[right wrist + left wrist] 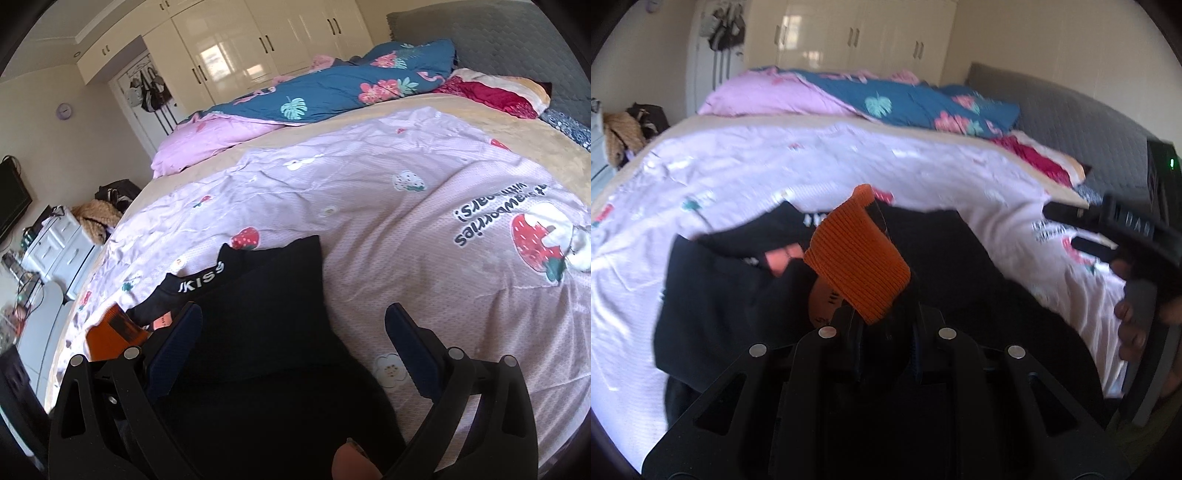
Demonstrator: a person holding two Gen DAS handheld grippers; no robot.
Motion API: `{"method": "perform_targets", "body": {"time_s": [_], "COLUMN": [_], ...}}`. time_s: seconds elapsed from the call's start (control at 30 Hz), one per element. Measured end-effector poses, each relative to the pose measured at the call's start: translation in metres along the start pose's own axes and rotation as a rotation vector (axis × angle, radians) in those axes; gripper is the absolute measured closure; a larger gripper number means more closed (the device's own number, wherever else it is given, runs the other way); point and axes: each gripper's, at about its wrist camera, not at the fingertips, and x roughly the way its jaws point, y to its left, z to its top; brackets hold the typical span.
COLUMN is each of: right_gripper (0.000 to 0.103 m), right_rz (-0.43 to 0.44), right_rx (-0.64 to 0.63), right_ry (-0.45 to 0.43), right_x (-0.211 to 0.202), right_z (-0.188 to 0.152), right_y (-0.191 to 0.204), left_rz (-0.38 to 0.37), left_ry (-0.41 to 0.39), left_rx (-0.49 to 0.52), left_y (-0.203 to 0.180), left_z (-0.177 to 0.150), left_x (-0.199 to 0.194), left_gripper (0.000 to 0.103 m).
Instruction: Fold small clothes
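An orange knitted cloth [858,254] is pinched in the closed left tongs [886,321] and held raised over the black garment [258,317], which lies on the lilac bedspread [369,192]. The right tongs [293,343] are spread wide above that garment, holding nothing. The cloth is gripped by one edge only, so it could be dropped or bunched if swung. The black garment could be dragged out of shape if its edge is caught.

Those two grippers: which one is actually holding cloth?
The left gripper, shut on the orange knit piece. The right gripper hangs open above the black garment.
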Motion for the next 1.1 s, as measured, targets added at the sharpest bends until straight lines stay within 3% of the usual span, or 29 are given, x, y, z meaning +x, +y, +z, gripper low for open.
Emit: {"method": "perform_targets", "body": {"time_s": [0.1,0.2,0.27,0.33,0.43,0.6,0.67,0.7,0.77,0.8,0.83,0.9,1.1], "right_gripper": [0.004,0.004,0.004,0.004,0.004,0.005,0.014,0.029,0.048,0.071,0.086,0.09,0.09], "right_rz": [-0.009,-0.022,-0.033,-0.036,-0.006,0.085,0.091,0.094,0.108,0.114,0.126,0.178,0.277], "right_rx": [0.009,0.015,0.013,0.011,-0.01,-0.075,-0.088,-0.093,-0.099,-0.107,-0.127,-0.152,-0.306], "right_ry": [0.007,0.027,0.041,0.068,0.125,0.241,0.28,0.293,0.311,0.315,0.312,0.285,0.079], "right_x": [0.002,0.006,0.008,0.012,0.018,0.04,0.052,0.056,0.066,0.069,0.07,0.064,0.02], "right_z": [0.0,-0.003,-0.006,-0.011,-0.024,-0.05,-0.062,-0.067,-0.075,-0.078,-0.08,-0.078,-0.027], "right_y": [-0.005,-0.007,-0.006,-0.005,0.004,0.035,0.047,0.052,0.061,0.065,0.071,0.079,0.114], "left_rz": [-0.049,-0.082,-0.109,-0.115,-0.059,0.069,0.115,0.126,0.136,0.143,0.152,0.169,0.226], "left_ry": [0.051,0.07,0.077,0.06,0.048,0.043,0.032,0.021,0.001,-0.015,-0.022,-0.035,-0.046], "left_rx": [0.017,0.047,0.057,0.067,0.043,-0.08,-0.141,-0.169,-0.219,-0.255,-0.277,-0.307,-0.426], "left_y": [-0.003,-0.006,-0.006,-0.003,0.012,0.058,0.078,0.087,0.102,0.112,0.119,0.133,0.178], "left_z": [-0.007,-0.011,-0.011,-0.009,0.002,0.035,0.046,0.049,0.054,0.054,0.053,0.048,0.038], "left_x": [0.012,0.015,0.014,0.009,0.005,0.004,0.002,-0.002,-0.005,-0.007,-0.008,-0.011,-0.024], "left_gripper": [0.085,0.068,0.047,0.046,0.037,0.025,0.023,0.023,0.022,0.022,0.022,0.022,0.022]}}
